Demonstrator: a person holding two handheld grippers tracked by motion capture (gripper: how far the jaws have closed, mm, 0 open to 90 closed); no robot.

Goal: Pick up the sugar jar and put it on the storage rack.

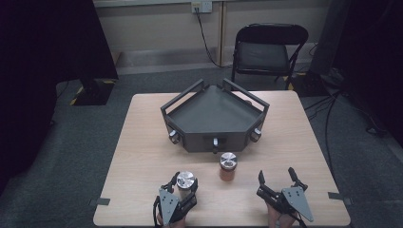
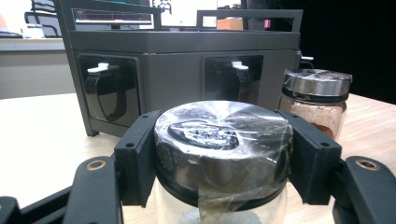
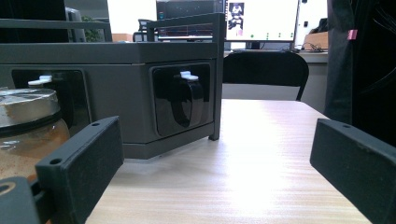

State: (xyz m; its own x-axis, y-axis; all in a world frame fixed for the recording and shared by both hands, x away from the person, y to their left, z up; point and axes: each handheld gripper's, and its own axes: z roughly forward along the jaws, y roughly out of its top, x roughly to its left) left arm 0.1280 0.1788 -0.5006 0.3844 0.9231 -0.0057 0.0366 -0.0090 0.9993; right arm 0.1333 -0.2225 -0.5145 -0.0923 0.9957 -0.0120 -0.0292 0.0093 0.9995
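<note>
A: High view, left to right?
B: Left tongs (image 1: 183,183) clamp the clear jar (image 1: 185,184) at its steel lid, near the bench (image 1: 142,156) front edge. Brown jar (image 1: 227,166) stands free. Right tongs (image 1: 276,178) gape wide. No legible labels.

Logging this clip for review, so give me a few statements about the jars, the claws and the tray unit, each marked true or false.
1. The left claw has its jaws around the lid of the clear jar. True.
2. The right claw is clamped on the jar of brown powder. False: its jaws stand wide apart with nothing between them, and that jar stands apart on the table.
3. Both jars have shiny metal lids. True.
4. The brown powder jar sits inside the dark tray unit. False: it stands on the table in front of the unit.
5. A folding chair stands beyond the table's far edge. True.
</note>
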